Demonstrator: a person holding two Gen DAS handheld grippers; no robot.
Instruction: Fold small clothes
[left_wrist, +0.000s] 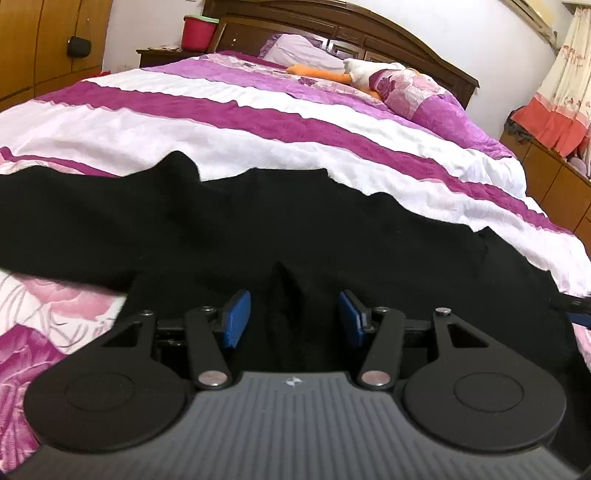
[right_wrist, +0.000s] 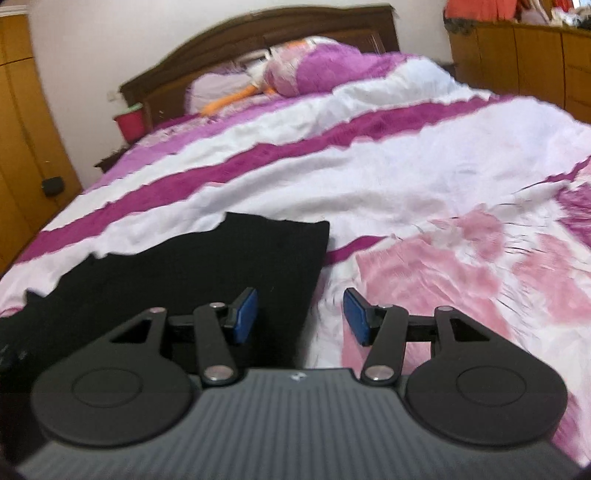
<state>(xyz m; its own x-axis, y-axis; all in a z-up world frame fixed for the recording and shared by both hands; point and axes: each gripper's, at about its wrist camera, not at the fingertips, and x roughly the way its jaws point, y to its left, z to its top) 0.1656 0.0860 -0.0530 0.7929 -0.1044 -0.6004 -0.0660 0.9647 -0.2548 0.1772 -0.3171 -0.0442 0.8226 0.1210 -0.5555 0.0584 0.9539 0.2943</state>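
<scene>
Both wrist cameras sit low, facing the shared headboard.

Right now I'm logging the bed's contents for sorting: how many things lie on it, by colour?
Black: 1, the garment
Purple floral: 1, the pillow
Pale lilac: 1, the second pillow
White and orange: 1, the plush toy
Total: 4

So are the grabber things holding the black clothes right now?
No, nothing is held. The left gripper is open above the black garment, and the right gripper is open over its right edge on the bedspread.
</scene>
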